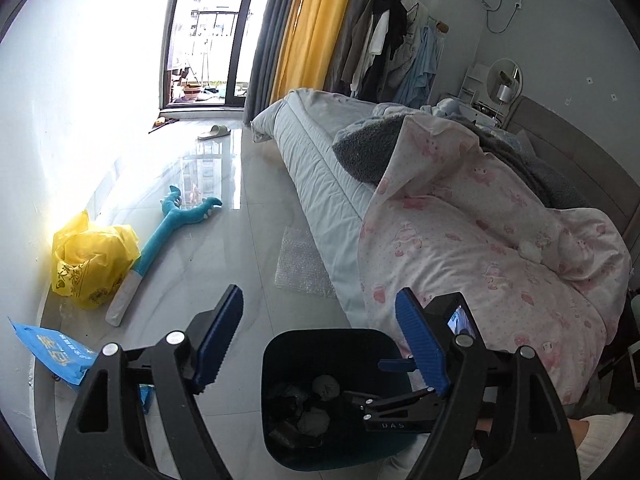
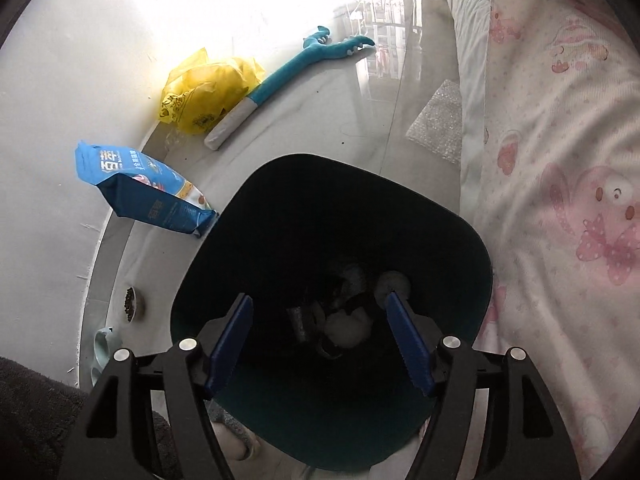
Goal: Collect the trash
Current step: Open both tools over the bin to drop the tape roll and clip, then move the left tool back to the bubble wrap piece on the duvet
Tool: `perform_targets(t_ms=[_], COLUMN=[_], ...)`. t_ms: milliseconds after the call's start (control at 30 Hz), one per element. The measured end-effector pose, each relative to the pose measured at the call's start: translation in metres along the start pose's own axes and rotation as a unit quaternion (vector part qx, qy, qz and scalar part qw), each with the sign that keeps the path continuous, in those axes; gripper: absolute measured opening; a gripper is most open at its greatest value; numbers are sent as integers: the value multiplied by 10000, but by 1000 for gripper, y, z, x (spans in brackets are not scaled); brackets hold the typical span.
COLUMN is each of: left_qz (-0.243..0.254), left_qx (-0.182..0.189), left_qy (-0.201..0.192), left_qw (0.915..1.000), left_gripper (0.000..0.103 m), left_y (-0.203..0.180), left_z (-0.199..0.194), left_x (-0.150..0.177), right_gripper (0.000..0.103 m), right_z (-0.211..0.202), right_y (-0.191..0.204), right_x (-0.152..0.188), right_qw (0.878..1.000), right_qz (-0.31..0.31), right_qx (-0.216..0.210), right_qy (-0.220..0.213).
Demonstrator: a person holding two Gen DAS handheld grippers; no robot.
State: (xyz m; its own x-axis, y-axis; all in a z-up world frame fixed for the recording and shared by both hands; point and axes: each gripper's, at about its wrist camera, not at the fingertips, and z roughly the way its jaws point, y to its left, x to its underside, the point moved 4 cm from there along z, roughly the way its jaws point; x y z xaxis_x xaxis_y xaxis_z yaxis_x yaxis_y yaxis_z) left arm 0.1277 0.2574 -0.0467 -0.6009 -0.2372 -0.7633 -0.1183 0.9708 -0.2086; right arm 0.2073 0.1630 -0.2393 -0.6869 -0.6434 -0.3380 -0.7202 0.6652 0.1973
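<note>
While our right gripper hung with jaws wide and empty over the dark bin of crumpled trash beside the bed, our left gripper gaped empty too; farther along the glossy floor's wall edge lay a blue bag, a yellow bag, then a slipper.

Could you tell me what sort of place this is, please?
A bedroom, most likely: a bed with a pink quilt, clothes hanging by the curtains, and a bin on the tiled floor.
</note>
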Motion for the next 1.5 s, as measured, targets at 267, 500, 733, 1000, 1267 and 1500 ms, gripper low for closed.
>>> perform_targets(t_ms=[267, 500, 733, 1000, 1267, 1500], left_qz=[75, 222, 358, 495, 788, 1481], left_qx=[142, 229, 231, 426, 899, 1202], left_qy=[-259, -299, -155, -60, -4, 51], left_qw=[9995, 9990, 9990, 9978, 9928, 9816], left_gripper=[83, 84, 86, 87, 87, 86], left_y=[-38, -70, -100, -144, -201, -252], left_z=[4, 23, 48, 73, 93, 106], left_x=[-20, -28, -25, -25, -23, -17], right_gripper=[76, 76, 77, 77, 77, 77], right_z=[-56, -112, -155, -196, -241, -262], right_y=[-12, -33, -72, -143, -216, -268], right_x=[2, 3, 8, 25, 44, 66], right_qw=[9986, 9908, 9860, 9791, 9614, 9426], right_qz=[-75, -185, -3, 428, 1147, 1816], right_qx=[17, -295, 49, 445, 821, 1020], right_qy=[-521, -1307, -1667, -1935, -2362, -2610])
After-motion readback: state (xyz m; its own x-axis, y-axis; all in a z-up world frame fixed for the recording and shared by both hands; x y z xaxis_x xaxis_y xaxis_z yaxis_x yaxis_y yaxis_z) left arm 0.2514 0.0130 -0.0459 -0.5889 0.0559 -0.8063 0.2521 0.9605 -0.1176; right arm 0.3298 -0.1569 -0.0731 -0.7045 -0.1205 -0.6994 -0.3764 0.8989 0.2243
